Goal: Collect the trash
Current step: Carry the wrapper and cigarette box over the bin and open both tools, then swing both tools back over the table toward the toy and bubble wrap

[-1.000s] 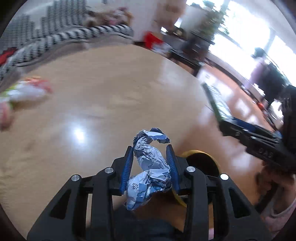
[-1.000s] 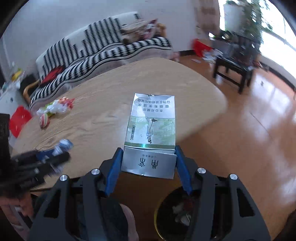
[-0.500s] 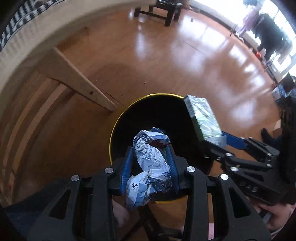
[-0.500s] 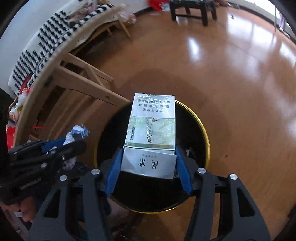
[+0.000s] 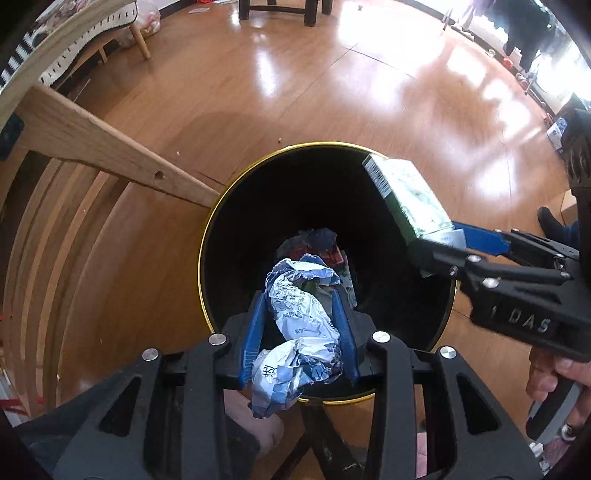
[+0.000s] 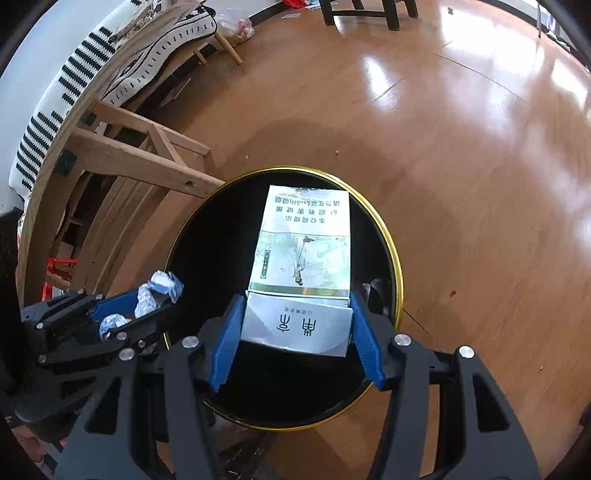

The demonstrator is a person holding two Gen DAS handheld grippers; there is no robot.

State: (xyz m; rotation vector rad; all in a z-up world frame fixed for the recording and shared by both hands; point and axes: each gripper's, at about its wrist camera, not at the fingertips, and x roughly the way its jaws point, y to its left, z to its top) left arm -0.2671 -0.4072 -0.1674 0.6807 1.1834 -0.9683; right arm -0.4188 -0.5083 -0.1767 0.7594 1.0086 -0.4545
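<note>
My left gripper (image 5: pixel 300 295) is shut on a crumpled blue-and-white wrapper (image 5: pixel 301 317) and holds it over the near rim of a black bin with a gold rim (image 5: pixel 207 236). My right gripper (image 6: pixel 297 291) is shut on a green-and-white cigarette box (image 6: pixel 304 254) and holds it over the same bin (image 6: pixel 395 258). The box also shows in the left wrist view (image 5: pixel 406 192), and the wrapper in the right wrist view (image 6: pixel 159 291). Earlier trash (image 5: pixel 317 247) lies at the bin's bottom.
A wooden table's leg and brace (image 5: pixel 110 147) stand just left of the bin. A striped sofa (image 6: pixel 74 74) is behind the table. The polished wood floor (image 5: pixel 332 92) spreads beyond the bin, with a dark stool (image 5: pixel 280 7) farther off.
Both grippers swung from above the tabletop down to the bin and now hold their loads a little closer over its opening. Both stay shut on their items.
</note>
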